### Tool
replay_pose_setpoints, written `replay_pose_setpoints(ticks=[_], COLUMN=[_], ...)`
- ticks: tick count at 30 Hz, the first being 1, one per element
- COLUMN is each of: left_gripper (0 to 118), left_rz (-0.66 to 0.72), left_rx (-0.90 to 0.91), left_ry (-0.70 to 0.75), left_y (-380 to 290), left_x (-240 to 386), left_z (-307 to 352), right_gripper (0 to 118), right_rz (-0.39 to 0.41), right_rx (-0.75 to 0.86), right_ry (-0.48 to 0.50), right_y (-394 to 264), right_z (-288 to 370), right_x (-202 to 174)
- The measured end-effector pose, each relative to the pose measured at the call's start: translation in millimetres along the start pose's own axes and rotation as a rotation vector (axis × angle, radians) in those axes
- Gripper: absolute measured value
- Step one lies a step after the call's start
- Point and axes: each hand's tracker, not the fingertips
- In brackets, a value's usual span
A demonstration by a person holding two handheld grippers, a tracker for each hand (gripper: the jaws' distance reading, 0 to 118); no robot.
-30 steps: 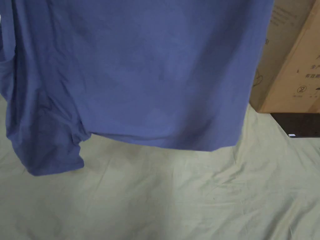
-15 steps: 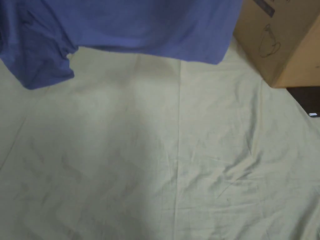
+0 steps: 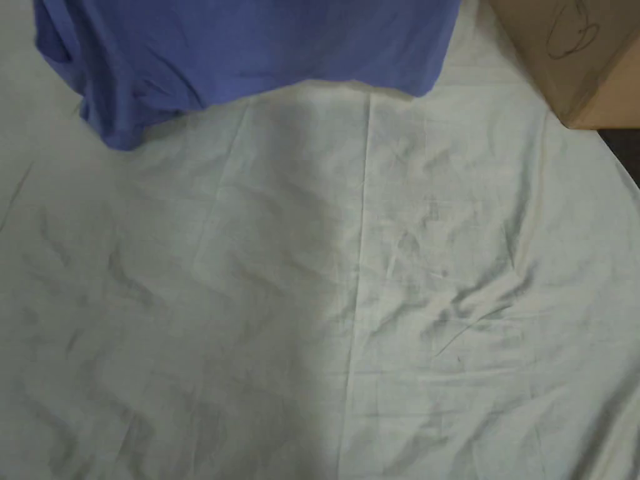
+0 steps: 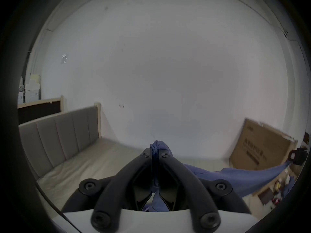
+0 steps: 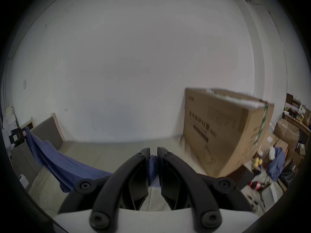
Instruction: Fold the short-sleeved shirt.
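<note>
Blue shirt (image 3: 250, 50) hangs at 12 o'clock in head view, lower hem over the pale sheet (image 3: 350, 300). Left gripper (image 4: 155, 151) clamped on a bunched shirt corner. Right gripper (image 5: 153, 152) clamped on another corner; fabric spans between them. Cardboard box (image 5: 223, 132) at 2 o'clock.

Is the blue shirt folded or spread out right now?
Spread, not folded: the shirt hangs stretched between the left gripper and right gripper.
</note>
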Motion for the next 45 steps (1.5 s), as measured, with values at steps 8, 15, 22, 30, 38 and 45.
replay_pose_setpoints(ticks=[8,15,22,30,38,45], left_gripper=[2,2,2,2,2,21], left_rz=[-0.170,-0.222,-0.162,-0.056,-0.005,0.011], left_rx=[-0.203,-0.331,-0.524,-0.605,-0.706,-0.762], left_ry=[-0.134,-0.240,-0.221,-0.116,-0.101,-0.081], left_y=[-108.0,-200.0,-305.8,-351.5,-367.4,-370.1], left_x=[-15.7,-38.8,-72.4,-105.2,-116.6,-114.7], left_z=[46.8,140.2,242.9,327.9,387.2,397.5], right_gripper=[8,8,8,8,8,34], right_rz=[-0.041,-0.104,-0.193,-0.240,-0.121,-0.104], right_rx=[-0.242,-0.406,-0.527,-0.512,-0.546,-0.536], right_ry=[0.021,0.039,0.042,0.062,0.055,-0.003], right_y=[-141.2,-270.1,-362.9,-400.9,-426.0,-424.2], right_z=[6.2,70.4,147.7,221.1,274.1,288.5], right_x=[45.9,85.4,111.4,127.0,134.3,139.7])
